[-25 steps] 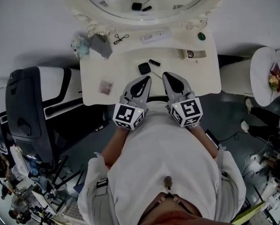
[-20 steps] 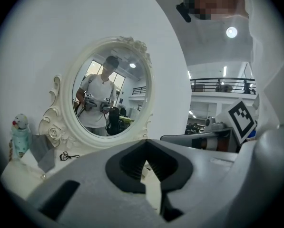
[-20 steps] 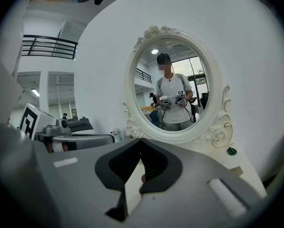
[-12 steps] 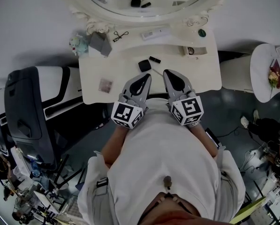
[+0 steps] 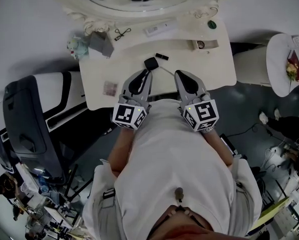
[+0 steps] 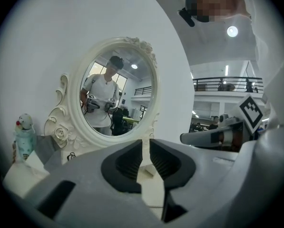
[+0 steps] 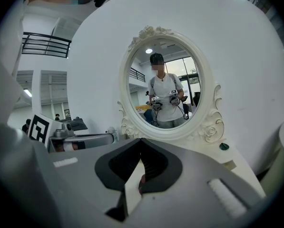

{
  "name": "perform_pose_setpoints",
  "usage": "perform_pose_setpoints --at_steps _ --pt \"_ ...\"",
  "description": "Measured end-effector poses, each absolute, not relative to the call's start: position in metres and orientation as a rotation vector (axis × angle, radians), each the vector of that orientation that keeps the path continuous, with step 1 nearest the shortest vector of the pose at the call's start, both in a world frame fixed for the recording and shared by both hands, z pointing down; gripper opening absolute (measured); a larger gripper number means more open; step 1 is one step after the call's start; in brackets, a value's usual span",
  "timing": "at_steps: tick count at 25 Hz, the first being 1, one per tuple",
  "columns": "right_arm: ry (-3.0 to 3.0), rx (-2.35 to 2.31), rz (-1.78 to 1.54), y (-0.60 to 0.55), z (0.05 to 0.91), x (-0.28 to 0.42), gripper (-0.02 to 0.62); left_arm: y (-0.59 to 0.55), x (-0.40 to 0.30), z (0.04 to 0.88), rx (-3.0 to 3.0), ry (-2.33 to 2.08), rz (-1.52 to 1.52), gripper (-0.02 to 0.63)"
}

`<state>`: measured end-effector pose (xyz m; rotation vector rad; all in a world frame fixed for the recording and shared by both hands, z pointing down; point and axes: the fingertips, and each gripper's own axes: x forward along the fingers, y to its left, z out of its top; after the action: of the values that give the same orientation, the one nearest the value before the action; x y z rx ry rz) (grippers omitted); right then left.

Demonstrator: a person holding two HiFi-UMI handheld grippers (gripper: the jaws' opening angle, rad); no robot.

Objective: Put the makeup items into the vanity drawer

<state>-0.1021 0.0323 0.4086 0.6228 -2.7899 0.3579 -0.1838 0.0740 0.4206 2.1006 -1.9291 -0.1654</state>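
Note:
On the white vanity top [image 5: 209,69] lie a black square compact [image 5: 150,63], a small black tube [image 5: 162,56] and a thin stick [image 5: 167,71]. Further back are a white oblong item [image 5: 157,28], a wire eyelash curler [image 5: 121,33], a small open box [image 5: 204,44] and a green-lidded jar [image 5: 212,24]. My left gripper [image 5: 146,74] points at the compact from just short of it. Its jaws [image 6: 145,146] have just been opening and show a narrow gap with nothing in it. My right gripper [image 5: 180,75] lies alongside over the front edge, its jaws [image 7: 141,144] closed and empty.
An ornate oval mirror [image 6: 118,99] stands at the back of the vanity. A grey box [image 5: 101,44], a small figurine bottle [image 5: 75,46] and a brownish patch [image 5: 109,88] occupy the left side. A black chair [image 5: 24,124] stands left, a round white side table [image 5: 284,69] right.
The left gripper has edged forward over the vanity top toward the black compact. The right gripper has stayed in place. The head view has shifted slightly.

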Motion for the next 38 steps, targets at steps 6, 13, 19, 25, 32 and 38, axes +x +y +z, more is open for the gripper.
perform_pose_setpoints --at_steps 6,13,19,25,32,38 --pt "-2.754 0.709 0.363 0.029 0.412 -0.087 0.008 0.067 -0.198 0.464 2.114 -1.904 0.032 0.121" --pt "-2.71 0.796 0.362 0.021 0.414 -0.073 0.008 0.052 -0.189 0.521 2.204 -1.739 0.304 0.224" --pt "-2.665 0.862 0.378 0.015 0.419 -0.064 0.008 0.043 -0.192 0.581 2.205 -1.584 0.518 0.288" --pt "-2.614 0.92 0.402 0.008 0.427 -0.06 0.008 0.032 -0.198 0.636 2.179 -1.45 0.675 0.321" --pt "-2.554 1.009 0.435 0.002 0.432 -0.052 0.008 0.026 -0.204 0.676 2.135 -1.329 0.751 0.327" --pt "-2.509 1.043 0.424 -0.003 0.436 -0.051 0.008 0.024 -0.209 0.715 2.114 -1.24 0.834 0.353"
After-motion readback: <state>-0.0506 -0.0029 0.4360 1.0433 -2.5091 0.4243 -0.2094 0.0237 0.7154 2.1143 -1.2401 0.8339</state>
